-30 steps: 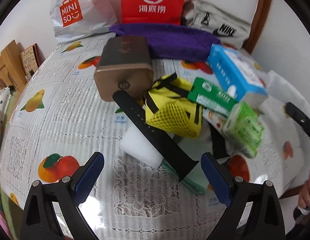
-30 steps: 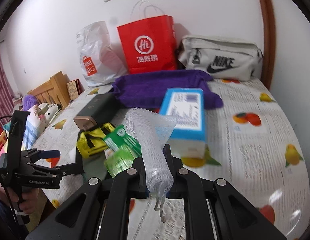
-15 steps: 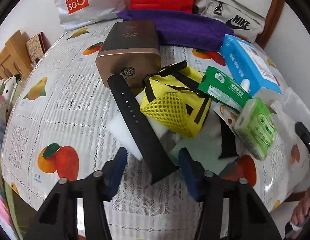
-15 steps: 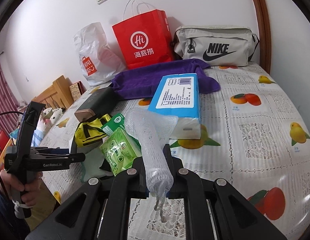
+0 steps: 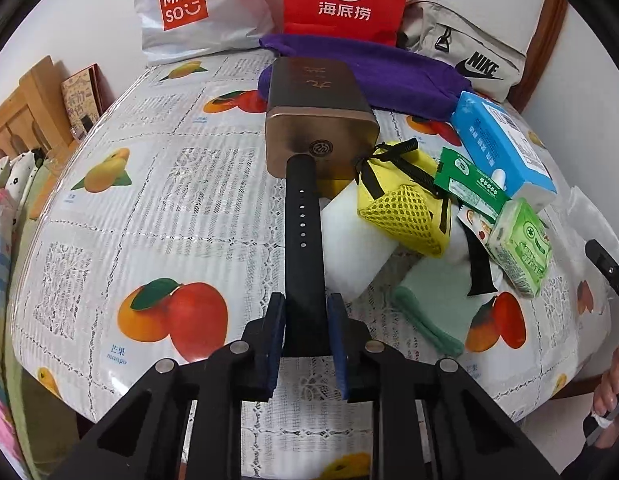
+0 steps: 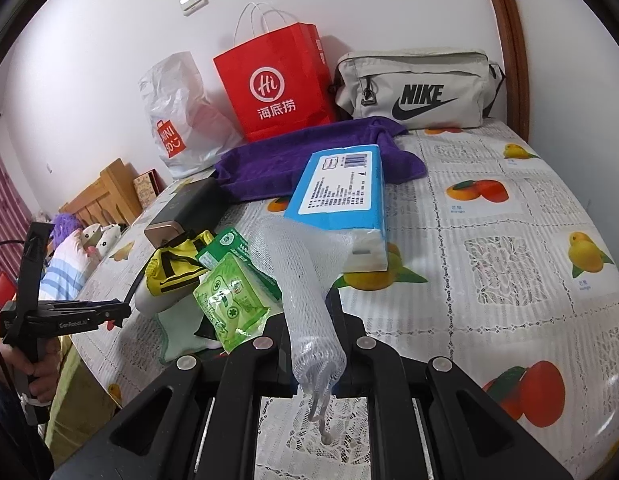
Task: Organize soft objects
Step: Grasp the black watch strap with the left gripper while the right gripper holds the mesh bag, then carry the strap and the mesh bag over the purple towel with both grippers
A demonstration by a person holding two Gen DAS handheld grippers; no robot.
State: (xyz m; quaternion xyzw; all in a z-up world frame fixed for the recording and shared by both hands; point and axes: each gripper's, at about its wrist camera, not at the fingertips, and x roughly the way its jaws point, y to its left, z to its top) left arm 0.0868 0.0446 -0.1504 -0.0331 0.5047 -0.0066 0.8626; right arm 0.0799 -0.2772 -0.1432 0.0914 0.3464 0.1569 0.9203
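Note:
A long black strap (image 5: 303,240) lies across a white foam block (image 5: 357,248), its far end against a brown box (image 5: 317,112). My left gripper (image 5: 305,305) is closing its jaws on the strap's near end, and both blue pads touch its edges. Beside it lie a yellow mesh bag (image 5: 405,208), a folded green cloth (image 5: 433,300) and a green tissue pack (image 5: 521,248). My right gripper (image 6: 311,316) is shut on a white foam net sleeve (image 6: 305,280), held above the table. In the right wrist view the left gripper (image 6: 117,312) shows at the left.
A blue tissue box (image 6: 341,196) and a purple towel (image 6: 293,160) lie behind the pile. Along the wall stand a red paper bag (image 6: 277,88), a white plastic bag (image 6: 177,120) and a grey Nike bag (image 6: 417,92). The table's edge (image 5: 121,400) runs close below the left gripper.
The left gripper moved forward over the strap's near end and its jaws came together on it from wide open. The right gripper kept hold of the net sleeve and dipped slightly.

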